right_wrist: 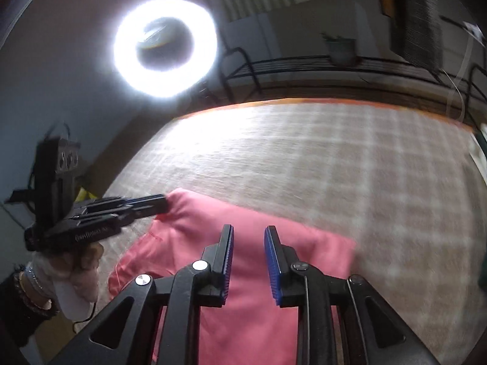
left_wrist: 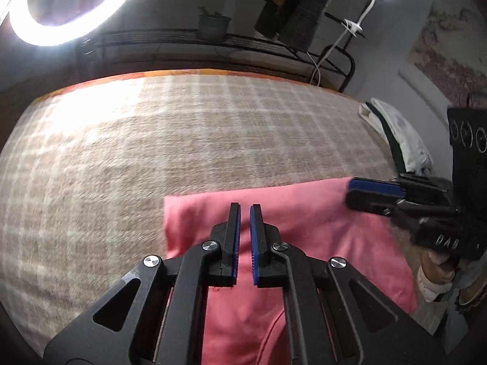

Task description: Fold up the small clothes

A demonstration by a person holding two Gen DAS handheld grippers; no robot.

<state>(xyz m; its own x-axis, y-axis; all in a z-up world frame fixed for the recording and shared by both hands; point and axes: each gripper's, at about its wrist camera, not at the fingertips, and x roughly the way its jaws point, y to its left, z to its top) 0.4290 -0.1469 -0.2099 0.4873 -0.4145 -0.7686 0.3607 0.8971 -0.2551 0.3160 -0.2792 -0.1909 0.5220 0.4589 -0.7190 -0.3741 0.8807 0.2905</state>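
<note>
A pink garment [left_wrist: 304,222] lies on a beige checked blanket [left_wrist: 182,140]; it also shows in the right wrist view [right_wrist: 252,313]. My left gripper [left_wrist: 245,210] hovers over the garment's far edge with its jaws a narrow gap apart and nothing between them. It also shows in the right wrist view [right_wrist: 162,202], at the garment's far left corner. My right gripper [right_wrist: 249,231] is open over the middle of the garment, empty. In the left wrist view the right gripper [left_wrist: 353,190] sits at the garment's far right corner.
A bright ring light [right_wrist: 166,50] stands beyond the blanket's far edge. A black metal rack [left_wrist: 213,42] with a potted plant [left_wrist: 213,24] runs behind. A white folded cloth [left_wrist: 398,133] lies at the right side. The blanket [right_wrist: 334,158] stretches wide beyond the garment.
</note>
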